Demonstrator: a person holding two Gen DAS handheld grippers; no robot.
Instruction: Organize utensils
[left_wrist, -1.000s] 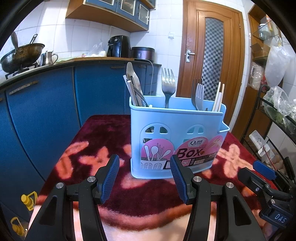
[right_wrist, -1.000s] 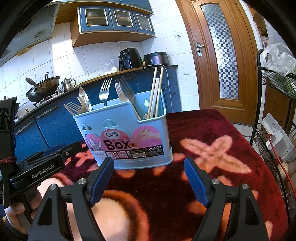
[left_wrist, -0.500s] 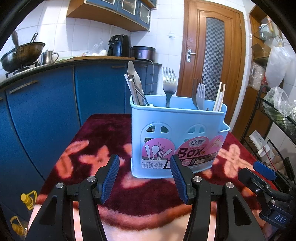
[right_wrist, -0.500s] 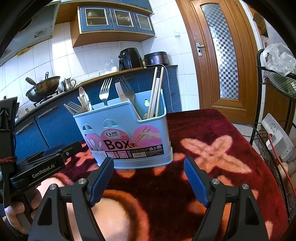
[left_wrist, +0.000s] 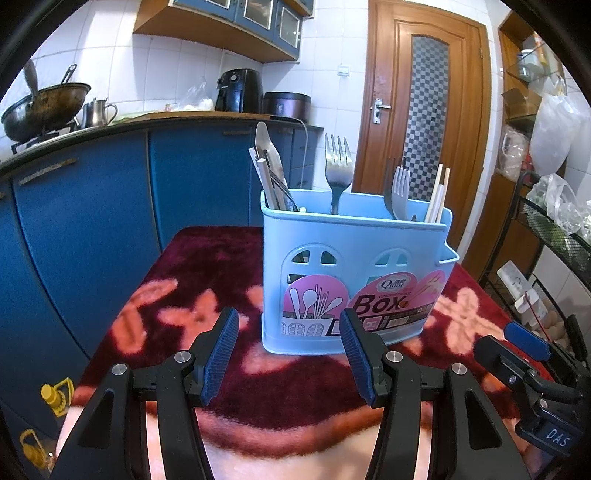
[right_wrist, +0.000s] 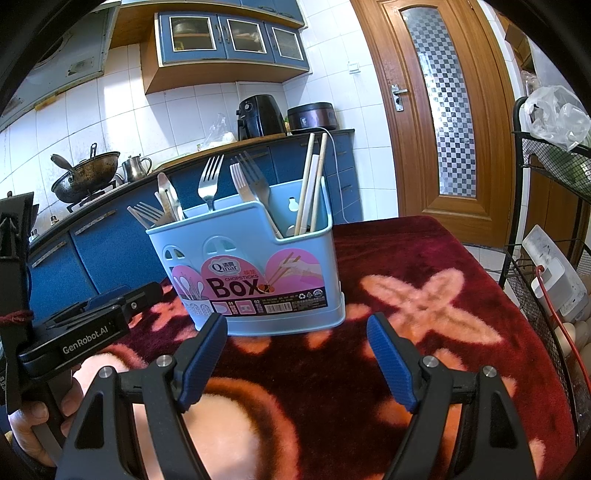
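Note:
A light blue utensil box (left_wrist: 354, 273) (right_wrist: 258, 273) stands upright on the red patterned table cover (left_wrist: 207, 280) (right_wrist: 424, 317). Forks (left_wrist: 338, 173) (right_wrist: 208, 181), a spoon (left_wrist: 269, 158) and chopsticks (left_wrist: 436, 192) (right_wrist: 314, 177) stick up out of its compartments. My left gripper (left_wrist: 288, 332) is open just in front of the box, nothing between its blue pads. My right gripper (right_wrist: 295, 339) is also open and empty, a little short of the box's front. Each gripper shows at the edge of the other's view; a hand holds the left one.
Blue kitchen cabinets (left_wrist: 92, 206) with a wok (left_wrist: 44, 107) and a kettle stand behind the table on the left. A wooden door (left_wrist: 424, 122) is at the back. A black wire rack (right_wrist: 546, 236) with bags and a white device flanks the table's right edge.

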